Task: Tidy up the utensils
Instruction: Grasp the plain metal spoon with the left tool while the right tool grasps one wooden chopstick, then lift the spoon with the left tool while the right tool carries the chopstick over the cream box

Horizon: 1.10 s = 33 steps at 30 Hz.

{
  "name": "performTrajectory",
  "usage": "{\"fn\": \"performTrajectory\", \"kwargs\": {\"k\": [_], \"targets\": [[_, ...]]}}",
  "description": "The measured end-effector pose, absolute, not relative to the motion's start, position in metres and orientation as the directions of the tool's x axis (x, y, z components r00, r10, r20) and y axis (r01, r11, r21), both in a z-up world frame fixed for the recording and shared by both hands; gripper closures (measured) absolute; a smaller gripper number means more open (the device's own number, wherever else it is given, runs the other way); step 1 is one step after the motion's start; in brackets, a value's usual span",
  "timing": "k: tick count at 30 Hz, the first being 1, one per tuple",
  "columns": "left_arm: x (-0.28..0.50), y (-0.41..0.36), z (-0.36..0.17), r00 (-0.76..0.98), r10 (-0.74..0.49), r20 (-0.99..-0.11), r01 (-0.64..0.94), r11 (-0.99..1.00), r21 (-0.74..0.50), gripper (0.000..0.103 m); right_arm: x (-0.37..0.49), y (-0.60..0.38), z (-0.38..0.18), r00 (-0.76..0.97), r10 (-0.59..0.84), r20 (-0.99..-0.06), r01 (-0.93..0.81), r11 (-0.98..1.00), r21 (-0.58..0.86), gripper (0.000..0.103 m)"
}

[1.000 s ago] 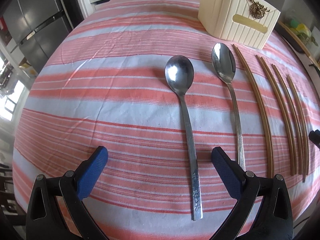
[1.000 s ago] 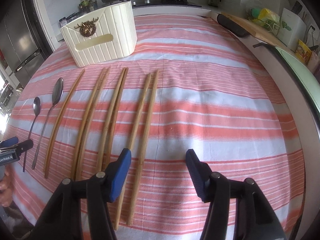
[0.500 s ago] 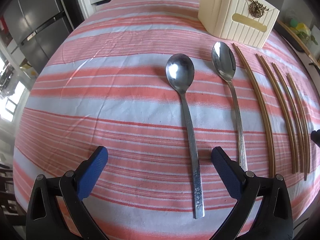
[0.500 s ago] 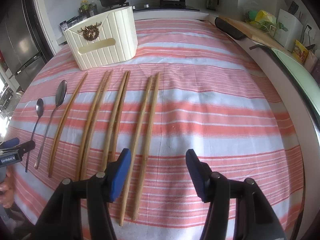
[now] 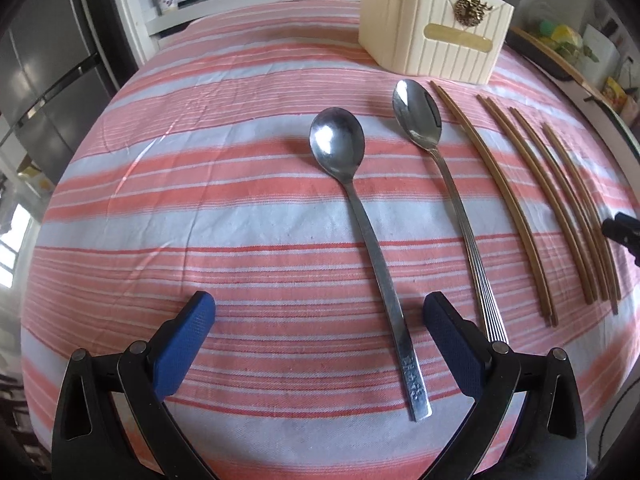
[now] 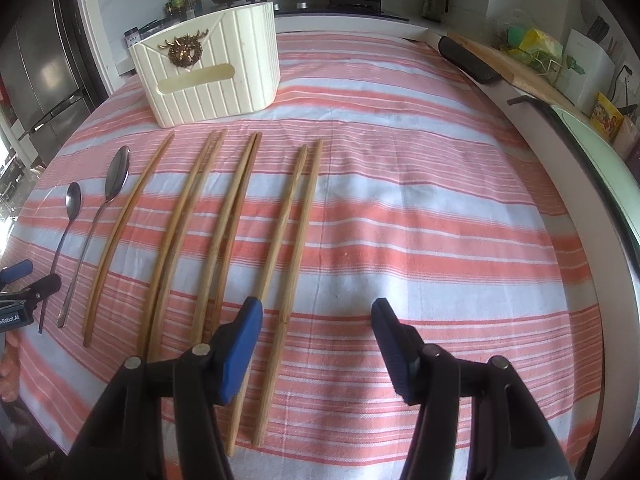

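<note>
Where the striped cloth (image 6: 400,208) ends, a stove (image 6: 344,4) carries pans.

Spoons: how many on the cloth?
2. The short spoon lies between the left gripper's open fingers; the long spoon lies just right of it, beside the chopsticks. None hidden.

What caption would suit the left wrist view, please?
Open left gripper hovers over two spoons on striped cloth, cream holder behind.
</note>
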<state>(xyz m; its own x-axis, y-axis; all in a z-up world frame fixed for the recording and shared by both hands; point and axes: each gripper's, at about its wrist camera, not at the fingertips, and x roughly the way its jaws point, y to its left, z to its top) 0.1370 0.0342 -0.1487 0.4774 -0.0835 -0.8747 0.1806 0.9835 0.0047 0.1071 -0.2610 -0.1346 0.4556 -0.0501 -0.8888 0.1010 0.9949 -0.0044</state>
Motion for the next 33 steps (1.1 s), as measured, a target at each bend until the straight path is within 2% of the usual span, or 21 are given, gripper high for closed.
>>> {"fn": "performTrajectory", "kwargs": {"k": [3,9,12,14,17,21,24,26,30,31,33], "targets": [[0.137,0.039,-0.147,0.449,-0.095,-0.888,0.206,0.979,0.000,0.000,0.109,-0.262,-0.140,0.441,-0.071,-0.895,0.088,0.996,-0.036,0.049],[0.150,0.041,-0.146,0.428,-0.087,-0.899,0.180,0.984,-0.009,0.001,0.113,-0.265,-0.143,0.428,-0.074,-0.901,0.064,0.997,-0.052,0.050],[0.162,0.033,-0.145,0.432,-0.081,-0.899,0.180,0.984,-0.002,0.005,0.122,-0.269,-0.145,0.422,-0.071,-0.904,0.050,0.997,-0.055,0.050],[0.170,0.028,-0.142,0.437,-0.082,-0.896,0.191,0.982,0.003,0.017,0.131,-0.271,-0.146,0.413,-0.065,-0.909,0.043,0.998,-0.052,0.050],[0.183,0.022,-0.139,0.431,-0.080,-0.899,0.184,0.983,0.001,0.029,0.145,-0.273,-0.147,0.397,-0.048,-0.917,0.034,0.999,-0.038,0.050],[0.198,0.012,-0.139,0.437,-0.053,-0.898,0.152,0.988,0.015,0.035,0.170,-0.271,-0.148,0.387,-0.048,-0.921,0.004,0.999,-0.051,0.050],[0.212,0.005,-0.138,0.451,-0.053,-0.891,0.134,0.991,0.009,0.048,0.195,-0.269,-0.150,0.392,-0.042,-0.919,-0.001,0.999,-0.047,0.055],[0.220,0.001,-0.137,0.461,-0.054,-0.885,0.143,0.990,0.013,0.070,0.216,-0.273,-0.151,0.392,-0.030,-0.919,0.013,1.000,-0.027,0.061],[0.231,0.001,-0.137,0.484,-0.110,-0.868,0.189,0.982,-0.019,0.075,0.247,-0.276,-0.154,0.399,-0.038,-0.916,0.041,0.999,-0.024,0.095],[0.230,0.005,-0.136,0.494,-0.129,-0.860,0.200,0.979,-0.032,0.096,0.251,-0.277,-0.154,0.395,-0.028,-0.918,0.047,0.999,-0.010,0.096],[0.230,0.015,-0.127,0.501,-0.202,-0.842,0.216,0.971,-0.104,0.101,0.253,-0.283,-0.149,0.399,0.004,-0.917,0.070,0.997,0.034,0.097]]}}
